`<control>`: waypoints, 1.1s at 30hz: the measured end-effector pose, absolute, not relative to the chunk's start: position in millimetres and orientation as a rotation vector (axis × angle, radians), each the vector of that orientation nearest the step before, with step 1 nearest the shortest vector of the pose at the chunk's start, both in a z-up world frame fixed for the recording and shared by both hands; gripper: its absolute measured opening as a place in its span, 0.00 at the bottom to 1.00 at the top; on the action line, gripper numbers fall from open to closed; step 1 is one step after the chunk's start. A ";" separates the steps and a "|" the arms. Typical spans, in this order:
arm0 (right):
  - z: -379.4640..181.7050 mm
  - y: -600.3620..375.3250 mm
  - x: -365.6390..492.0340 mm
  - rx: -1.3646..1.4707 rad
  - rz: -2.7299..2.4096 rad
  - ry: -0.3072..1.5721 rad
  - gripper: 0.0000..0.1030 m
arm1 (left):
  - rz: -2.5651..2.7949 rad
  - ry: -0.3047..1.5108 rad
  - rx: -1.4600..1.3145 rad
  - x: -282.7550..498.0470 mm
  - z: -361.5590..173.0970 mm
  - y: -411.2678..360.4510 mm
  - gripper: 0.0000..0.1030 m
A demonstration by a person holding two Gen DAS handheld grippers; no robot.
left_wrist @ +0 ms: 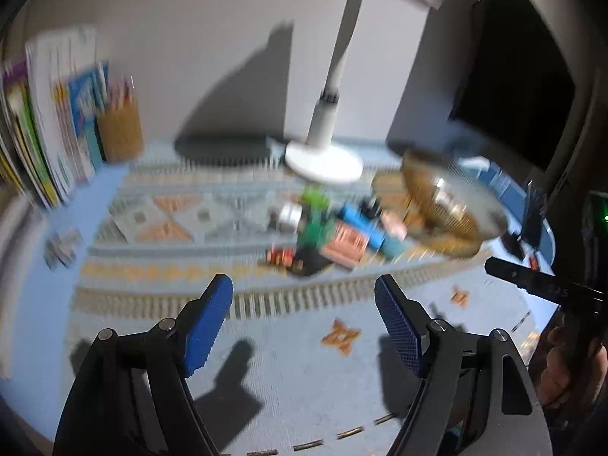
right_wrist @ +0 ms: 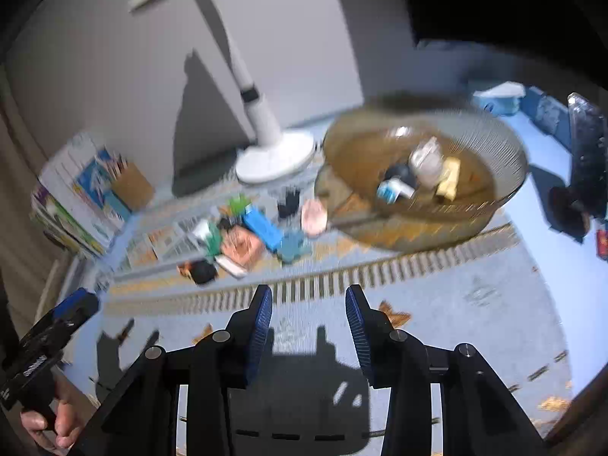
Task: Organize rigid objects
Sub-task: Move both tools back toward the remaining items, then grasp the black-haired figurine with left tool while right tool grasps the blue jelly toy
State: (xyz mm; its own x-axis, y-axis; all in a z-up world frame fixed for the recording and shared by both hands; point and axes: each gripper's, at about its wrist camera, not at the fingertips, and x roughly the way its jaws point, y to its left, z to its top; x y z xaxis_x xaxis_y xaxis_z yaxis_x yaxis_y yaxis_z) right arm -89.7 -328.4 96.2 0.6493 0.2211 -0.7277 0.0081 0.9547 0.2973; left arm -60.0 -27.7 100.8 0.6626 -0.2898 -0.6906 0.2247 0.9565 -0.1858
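Both views motion-blurred. Small rigid items lie in a loose pile (right_wrist: 247,235) on the patterned cloth (right_wrist: 437,304) covering the worktop, just left of the wire basket (right_wrist: 505,190) and in front of the white lamp base (right_wrist: 273,159). Recognisable in the pile: blue block (right_wrist: 262,226), long axis running from upper left to lower right in the right wrist view; pink flat piece (right_wrist: 314,217); salmon flat piece (right_wrist: 243,247); green item (right_wrist: 239,203); black round item (right_wrist: 203,270). Finer detail too blurred. The basket already holds a few pieces: white, yellow, black, blue. Left claw (left_wrist: 304,326) spread wide, nothing between its blue pads. Right claw (right_wrist: 308,336) partly open, also empty. Both hang above bare cloth, well short of the pile.
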 end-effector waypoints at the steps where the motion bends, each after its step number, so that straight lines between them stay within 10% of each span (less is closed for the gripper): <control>1: 86.9 -324.4 -84.8 0.280 0.130 0.879 0.38 | -0.298 0.821 -0.089 -54.6 91.4 -28.1 0.74; 33: 16.2 -281.5 39.2 0.142 0.133 0.948 0.47 | -0.318 0.912 -0.043 45.7 15.9 -69.0 0.71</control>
State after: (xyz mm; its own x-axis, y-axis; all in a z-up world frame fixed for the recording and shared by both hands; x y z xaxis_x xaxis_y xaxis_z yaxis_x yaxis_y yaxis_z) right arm 39.2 -281.5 16.2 0.5763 0.1756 -0.7981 -0.0511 0.9825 0.1793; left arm 45.7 -69.0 15.9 0.5684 -0.2893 -0.7702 0.2528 0.9523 -0.1712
